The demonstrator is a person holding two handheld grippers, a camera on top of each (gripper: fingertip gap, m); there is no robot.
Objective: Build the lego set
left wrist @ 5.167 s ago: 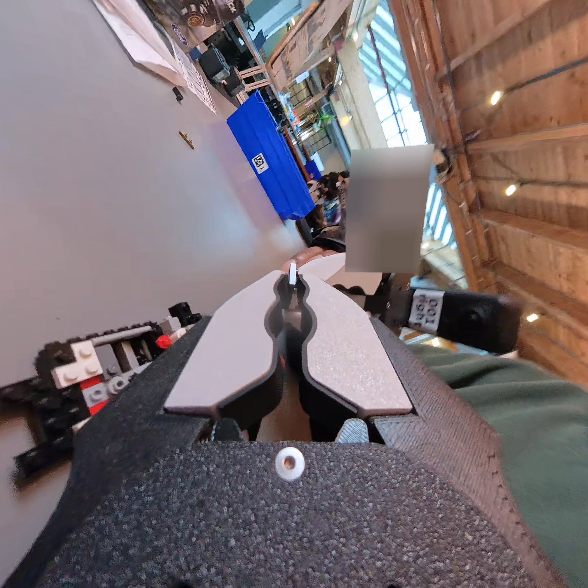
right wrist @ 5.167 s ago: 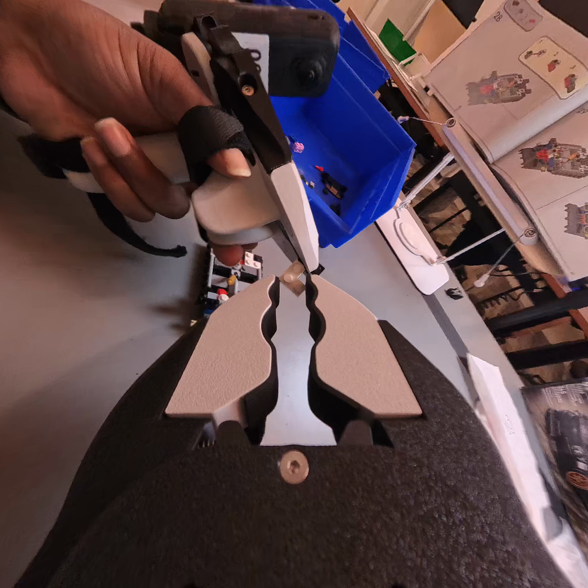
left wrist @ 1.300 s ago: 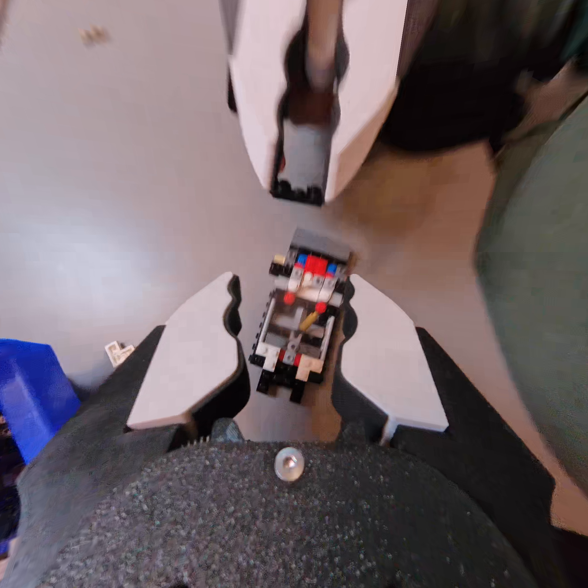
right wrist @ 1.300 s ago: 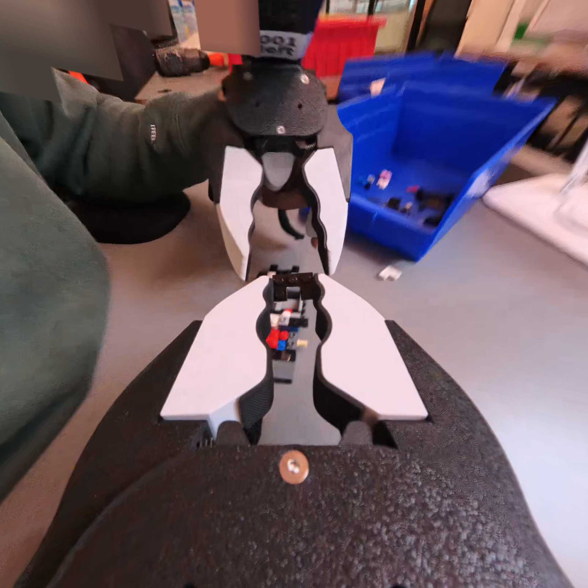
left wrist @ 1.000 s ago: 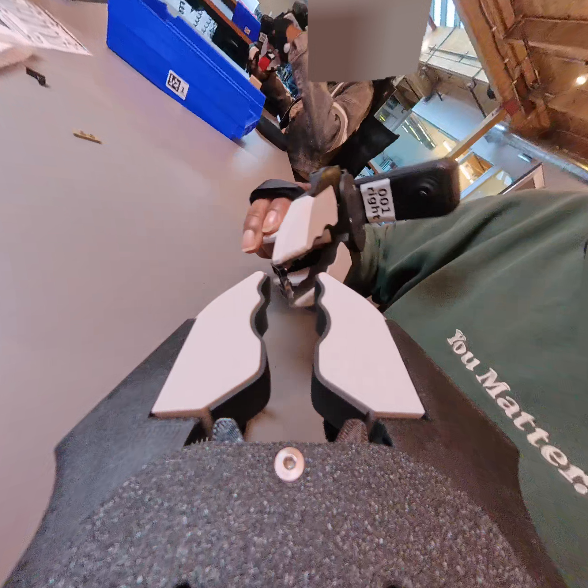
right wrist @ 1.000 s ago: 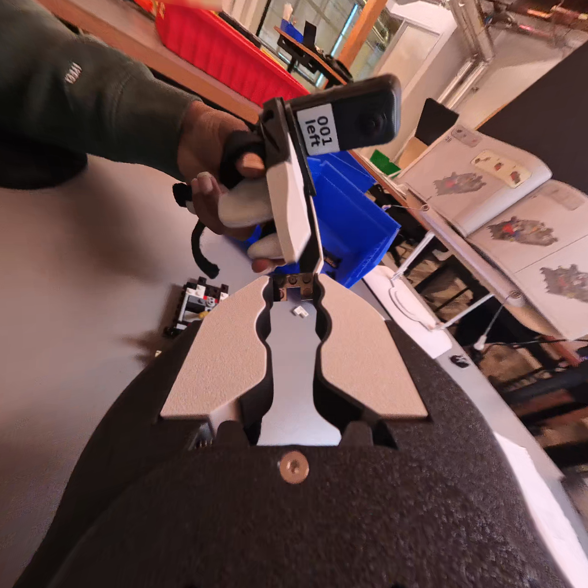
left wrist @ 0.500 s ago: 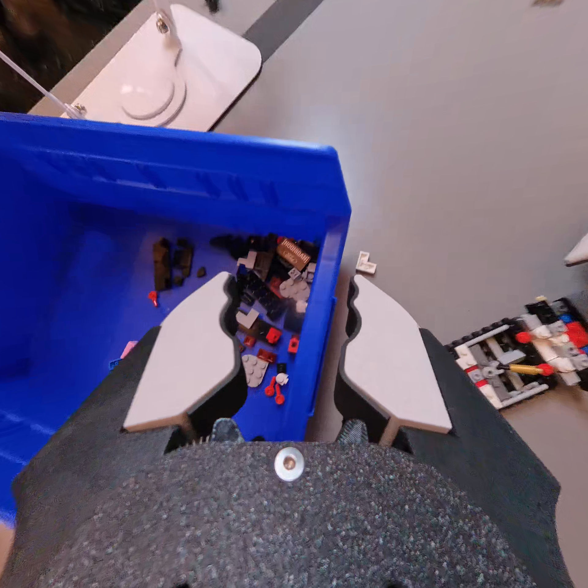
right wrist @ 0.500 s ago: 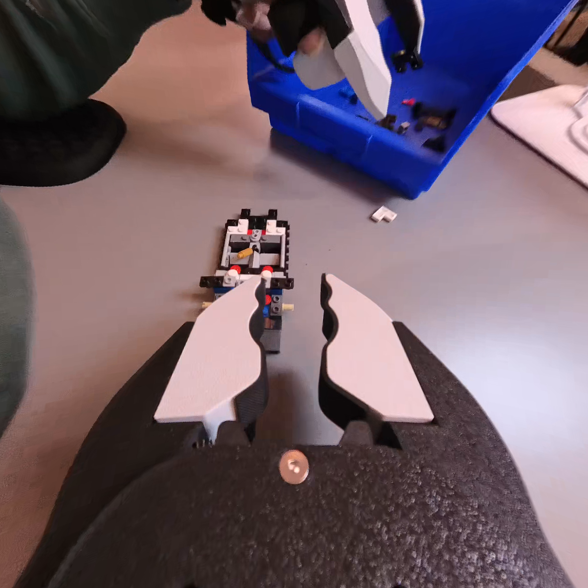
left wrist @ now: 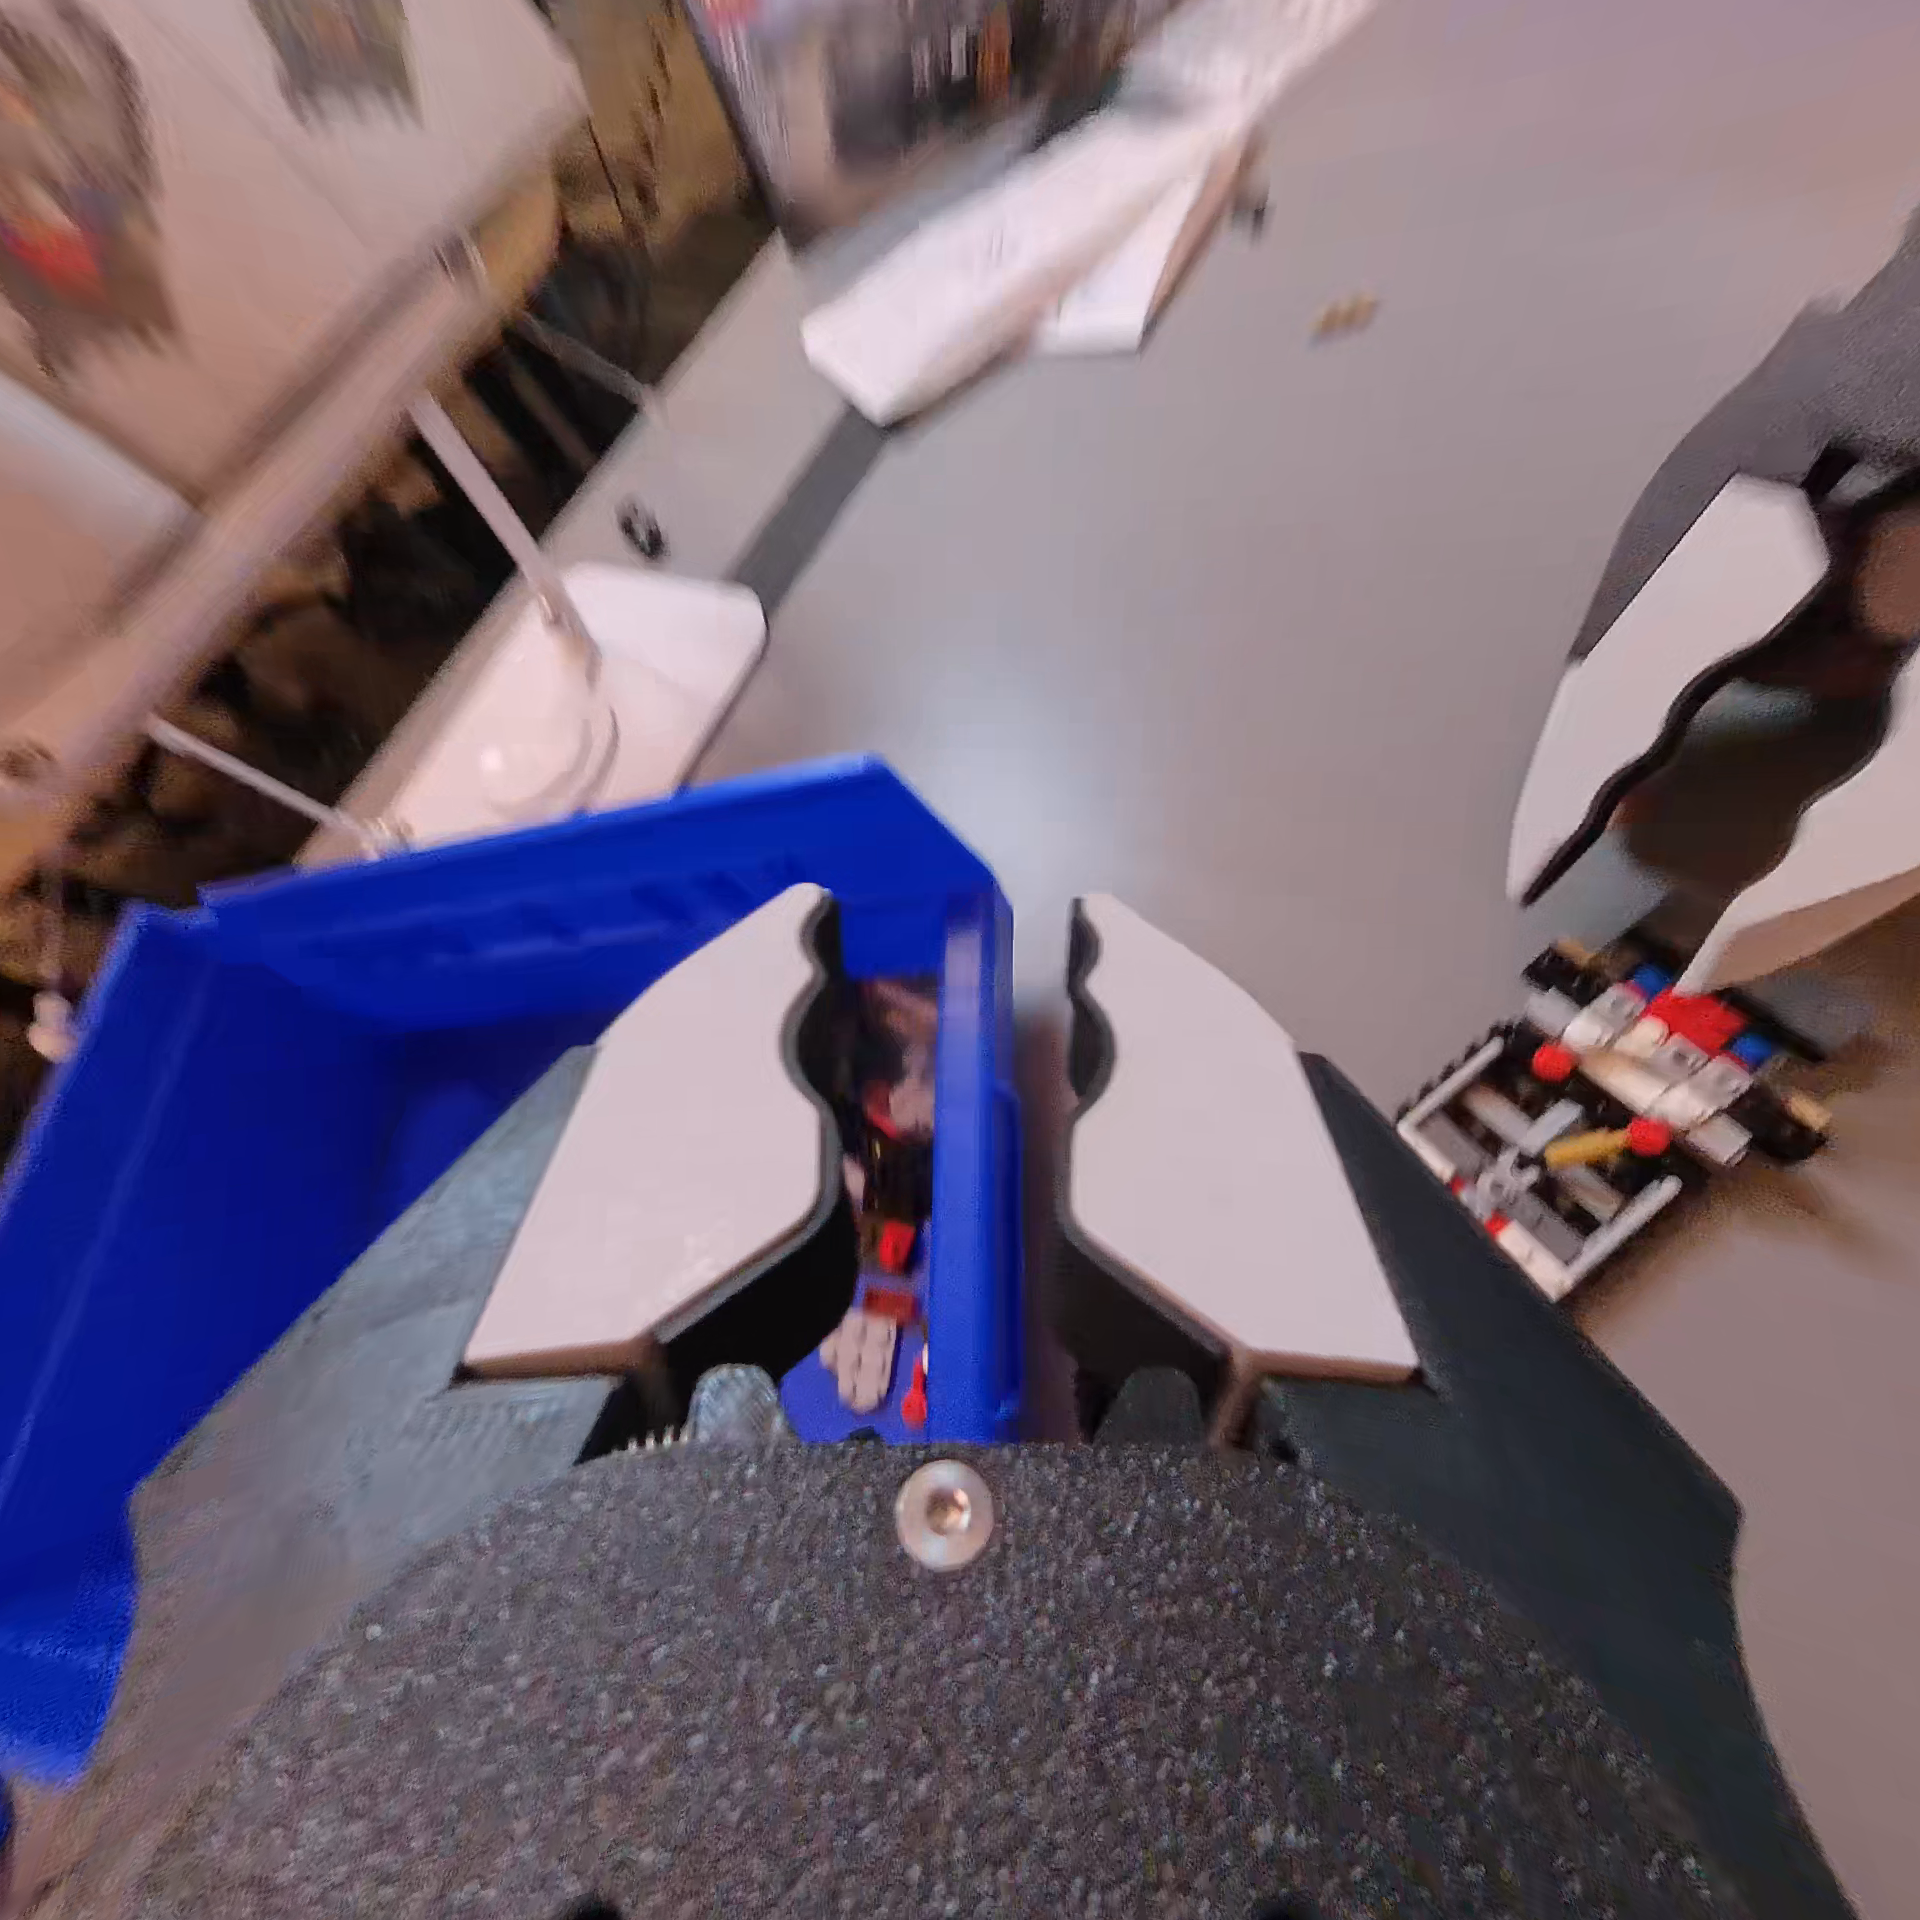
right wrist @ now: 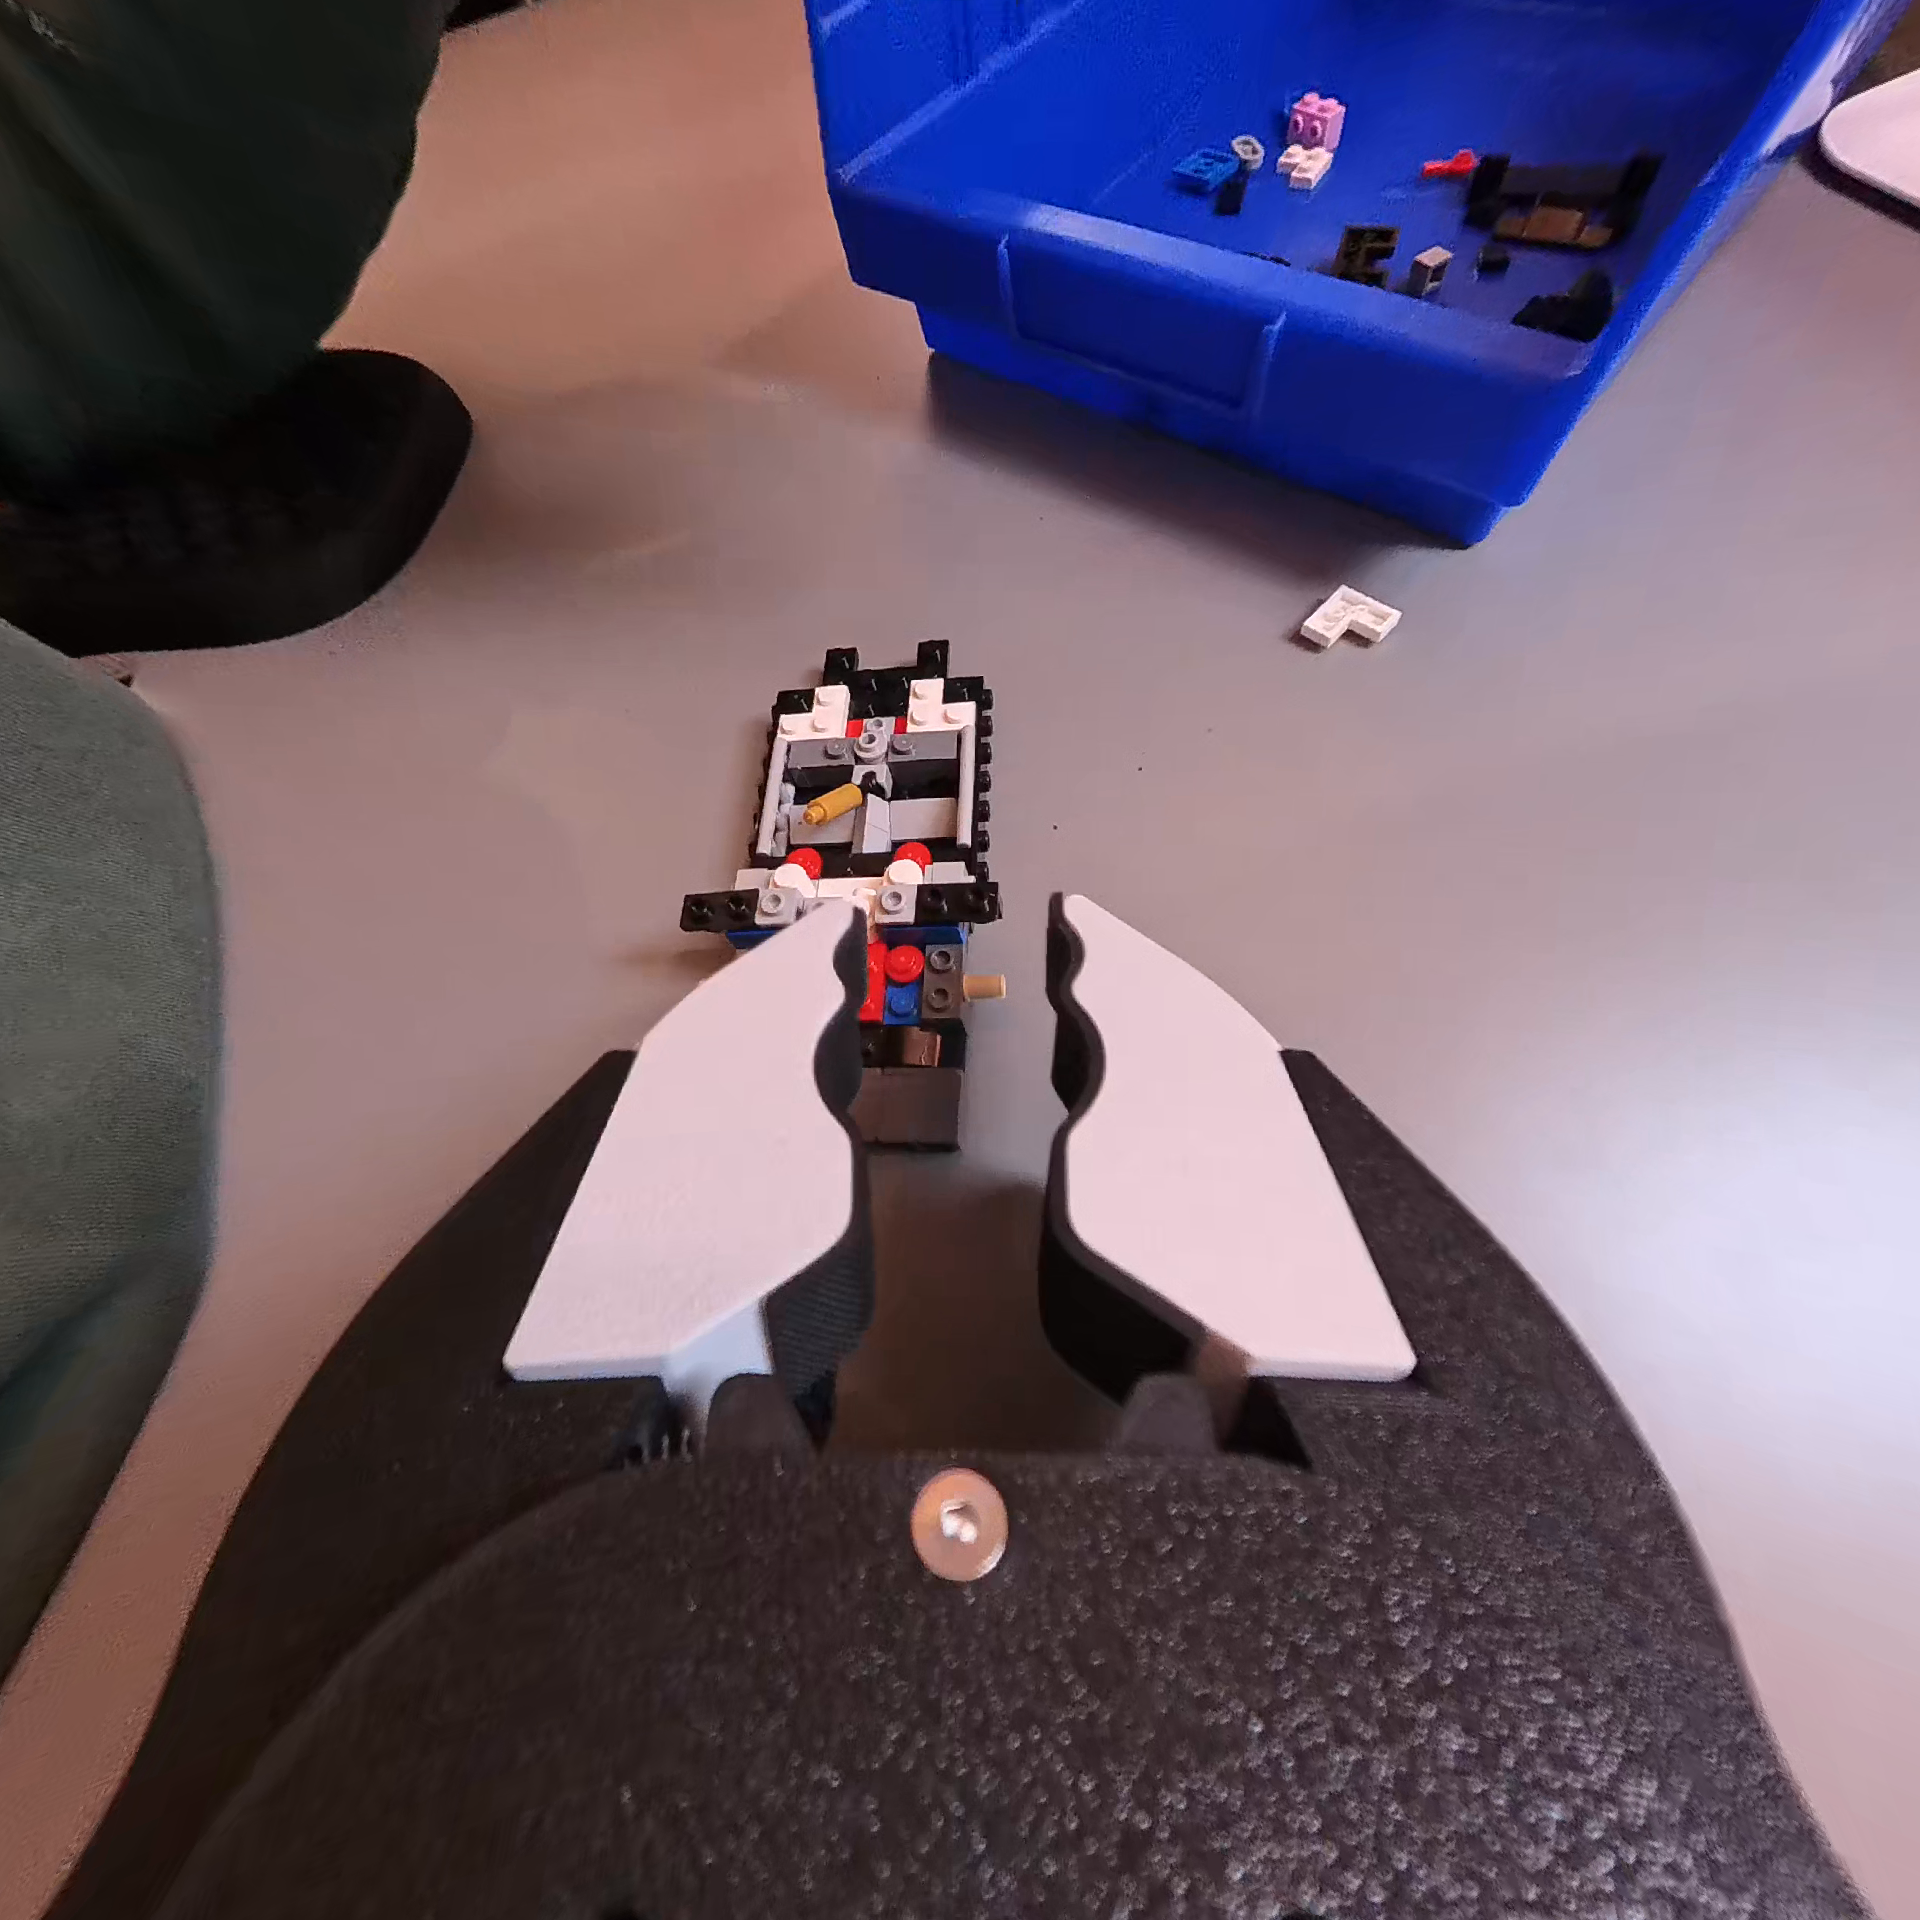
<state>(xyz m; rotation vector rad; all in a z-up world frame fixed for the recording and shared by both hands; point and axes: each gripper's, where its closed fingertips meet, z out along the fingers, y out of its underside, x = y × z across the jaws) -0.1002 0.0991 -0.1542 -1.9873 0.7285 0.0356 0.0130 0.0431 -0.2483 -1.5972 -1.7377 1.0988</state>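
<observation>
While both sets of fingers gape wide and empty, right gripper (right wrist: 951, 940) hovers over brick model (right wrist: 878, 831) on counter (right wrist: 1455, 935); left gripper (left wrist: 945, 935) straddles blue bin (left wrist: 520, 914) wall. Model looks light, fragile; grip long sides.

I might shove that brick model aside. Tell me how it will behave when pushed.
The brick model lies flat and low on the table, so it should slide, not tip. It is many small bricks, so a side push may snap off protruding bits like the tan peg.
</observation>
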